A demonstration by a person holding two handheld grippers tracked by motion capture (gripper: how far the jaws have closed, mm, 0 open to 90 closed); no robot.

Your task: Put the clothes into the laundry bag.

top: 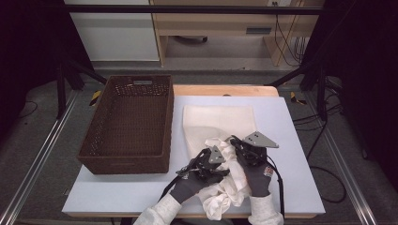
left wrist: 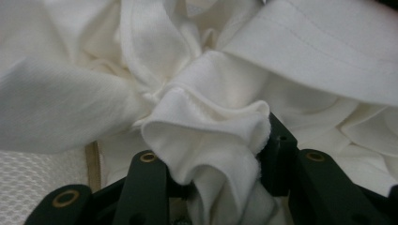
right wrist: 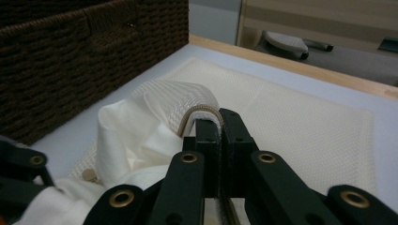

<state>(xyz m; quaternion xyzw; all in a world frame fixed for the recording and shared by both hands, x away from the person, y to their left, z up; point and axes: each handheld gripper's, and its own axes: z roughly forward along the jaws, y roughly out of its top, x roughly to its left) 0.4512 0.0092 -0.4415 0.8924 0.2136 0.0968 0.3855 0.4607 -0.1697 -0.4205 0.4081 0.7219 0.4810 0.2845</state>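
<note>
surface [top: 291,122] pale, with the work at its near middle. mesh bag [top: 220,123] lies flat, running from mid-surface toward the near edge, mouth end nearest the person. white cloth [top: 224,187] is bunched at that near end, part on the bag, part trailing off toward the surface's near edge.

right gripper [top: 247,151]: fingers [right wrist: 220,126] closed tight on the bag's tan-piped hem, a fold of mesh arched over the tips. hem is lifted clear of the surface, likely to hold the mouth open so the cloth has somewhere to go.

left gripper [top: 210,165]: fingers [left wrist: 277,145] clamped on a gathered wad of cloth, folds bulging out between them. it sits just left of the right gripper, almost touching, with the cloth pointed at the raised hem. judged as a stuffing grip: a thick pinch moves more fabric per push.

cloth mostly outside the bag yet, by the look of the pile near the edge; how much is already in, cannot tell.

basket [top: 129,124] stands at the left, just beside the bag, open top up, nothing seen inside. probably the drop spot once the bag is filled.

risk: the hem is a thin hold and could slip under a hard push.
</note>
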